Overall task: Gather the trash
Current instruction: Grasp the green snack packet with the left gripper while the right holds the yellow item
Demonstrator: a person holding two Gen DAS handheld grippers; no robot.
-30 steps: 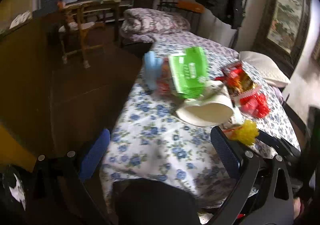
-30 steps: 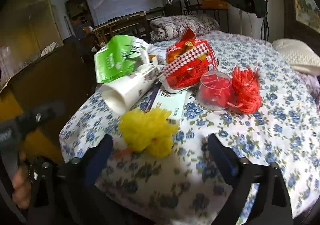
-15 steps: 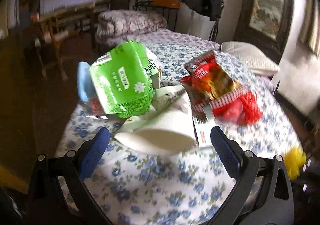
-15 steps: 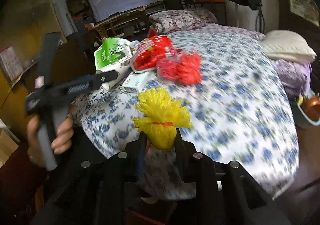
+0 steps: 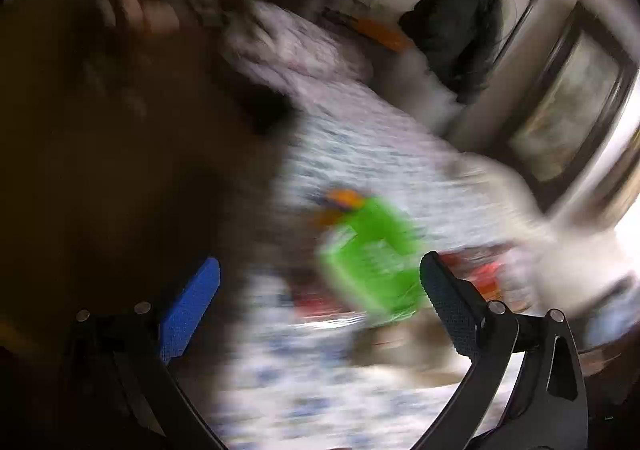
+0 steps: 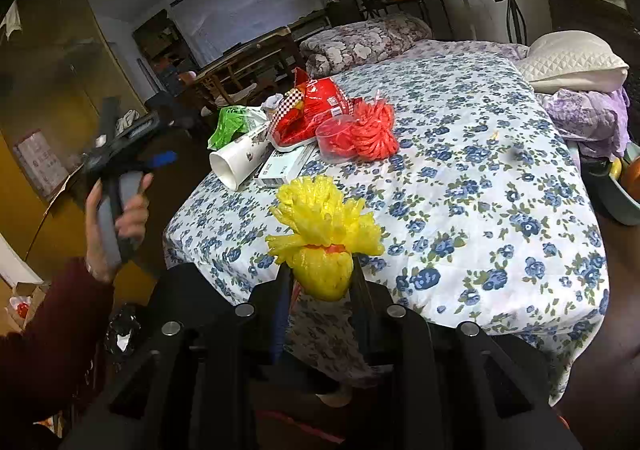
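My right gripper (image 6: pixel 320 278) is shut on a yellow plastic bundle (image 6: pixel 324 226) and holds it above the near edge of the floral bed (image 6: pixel 480 178). A pile of trash lies at the bed's left side: a green packet (image 6: pixel 230 124), a white paper cup (image 6: pixel 240 158), a white box (image 6: pixel 282 166), a red snack bag (image 6: pixel 312 112), a clear cup (image 6: pixel 334 134) and red netting (image 6: pixel 374 128). My left gripper (image 5: pixel 320 290) is open and empty; its view is heavily blurred, with the green packet (image 5: pixel 372 258) ahead. It also shows, hand-held, in the right wrist view (image 6: pixel 128 158), left of the bed.
A white pillow (image 6: pixel 572 62) and purple cloth (image 6: pixel 592 116) lie at the bed's far right. A folded quilt (image 6: pixel 360 42) lies at the far end. A bowl (image 6: pixel 620 190) stands right of the bed. A wooden cabinet (image 6: pixel 48 122) stands on the left.
My right gripper has pulled back from the bed with the yellow bundle in it. My left gripper has swung away to the left of the trash pile, blurring its view.
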